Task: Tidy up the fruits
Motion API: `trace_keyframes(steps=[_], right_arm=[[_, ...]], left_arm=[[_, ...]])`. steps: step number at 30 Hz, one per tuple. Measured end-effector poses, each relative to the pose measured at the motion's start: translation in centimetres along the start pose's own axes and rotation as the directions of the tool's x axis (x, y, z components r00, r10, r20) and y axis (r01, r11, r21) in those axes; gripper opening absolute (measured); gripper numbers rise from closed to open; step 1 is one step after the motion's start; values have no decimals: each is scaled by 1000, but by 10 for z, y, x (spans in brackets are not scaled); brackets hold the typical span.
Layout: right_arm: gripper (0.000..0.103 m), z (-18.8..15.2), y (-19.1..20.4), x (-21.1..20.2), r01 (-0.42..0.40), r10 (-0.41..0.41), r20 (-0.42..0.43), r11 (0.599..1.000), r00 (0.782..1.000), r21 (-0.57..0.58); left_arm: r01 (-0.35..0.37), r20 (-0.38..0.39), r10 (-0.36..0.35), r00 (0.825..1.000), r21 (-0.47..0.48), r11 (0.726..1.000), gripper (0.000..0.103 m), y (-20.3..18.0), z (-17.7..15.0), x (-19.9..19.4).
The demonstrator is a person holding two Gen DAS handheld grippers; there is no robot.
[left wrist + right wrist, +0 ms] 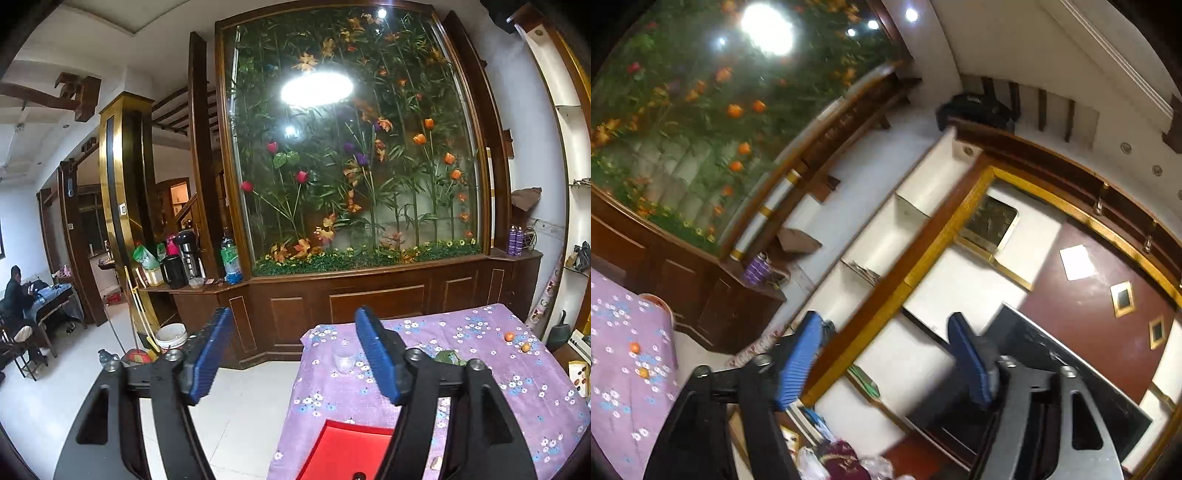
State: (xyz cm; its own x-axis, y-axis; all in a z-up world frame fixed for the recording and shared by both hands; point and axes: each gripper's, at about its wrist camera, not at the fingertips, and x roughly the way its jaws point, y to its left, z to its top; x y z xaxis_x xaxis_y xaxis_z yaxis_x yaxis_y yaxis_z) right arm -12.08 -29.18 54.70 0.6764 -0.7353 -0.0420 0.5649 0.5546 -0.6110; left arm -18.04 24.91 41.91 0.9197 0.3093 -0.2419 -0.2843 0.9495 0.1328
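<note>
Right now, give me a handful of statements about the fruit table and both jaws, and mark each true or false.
1. The left gripper holds a fruit. False: its jaws stand open and empty.
2. Two small orange fruits lie on the purple floral tablecloth. True.
3. A red tray sits at the table's near edge. True.
4. The right gripper is shut on a fruit. False: its jaws are open, pointed away from the table.
5. The clear cup stands inside the red tray. False: it stands on the cloth beyond it.
</note>
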Motion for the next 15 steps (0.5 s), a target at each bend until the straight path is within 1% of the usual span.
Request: trace_keyframes(steps=[2, 4, 5, 6, 7, 9, 10, 11, 12, 13, 14, 15], right_arm=[[79, -20, 17, 2, -102, 102, 1, 995, 995, -2], [84, -46, 50, 4, -195, 195, -4, 980, 981, -35], [85, -66, 79, 4, -277, 276, -17, 958, 961, -70], [85, -79, 93, 5, -324, 323, -28, 942, 946, -84], [85, -98, 119, 4, -395, 392, -49, 913, 919, -99], [85, -141, 179, -3, -553, 543, -109, 826, 833, -113], [85, -162, 195, 0, -606, 593, -127, 788, 795, -112], [85, -180, 219, -5, -659, 645, -142, 744, 751, -110], [85, -197, 237, -6, -698, 682, -151, 708, 716, -106], [85, -218, 265, -12, -749, 732, -163, 655, 661, -99], [85, -231, 287, -18, -784, 766, -170, 614, 620, -92], [85, -243, 299, -25, -803, 786, -169, 590, 595, -86]], left_arm=[[41, -8, -41, 999, -7, 999, 74, -10, -13, 4], [89, -34, -89, 995, -2, 996, 74, -24, -30, 11], [124, -53, -124, 991, -2, 992, 75, -33, -42, 16], [152, -69, -152, 986, -6, 988, 75, -41, -52, 20], [191, -93, -192, 977, -12, 981, 75, -51, -66, 26], [263, -142, -265, 954, -30, 964, 75, -72, -92, 38], [297, -163, -301, 940, -44, 954, 75, -82, -105, 42], [332, -184, -338, 923, -62, 941, 74, -92, -119, 46], [368, -206, -377, 903, -82, 926, 74, -104, -135, 51], [396, -222, -407, 886, -96, 913, 74, -114, -149, 54], [432, -243, -446, 861, -111, 895, 74, -129, -166, 61], [456, -261, -471, 843, -117, 882, 74, -141, -177, 67]])
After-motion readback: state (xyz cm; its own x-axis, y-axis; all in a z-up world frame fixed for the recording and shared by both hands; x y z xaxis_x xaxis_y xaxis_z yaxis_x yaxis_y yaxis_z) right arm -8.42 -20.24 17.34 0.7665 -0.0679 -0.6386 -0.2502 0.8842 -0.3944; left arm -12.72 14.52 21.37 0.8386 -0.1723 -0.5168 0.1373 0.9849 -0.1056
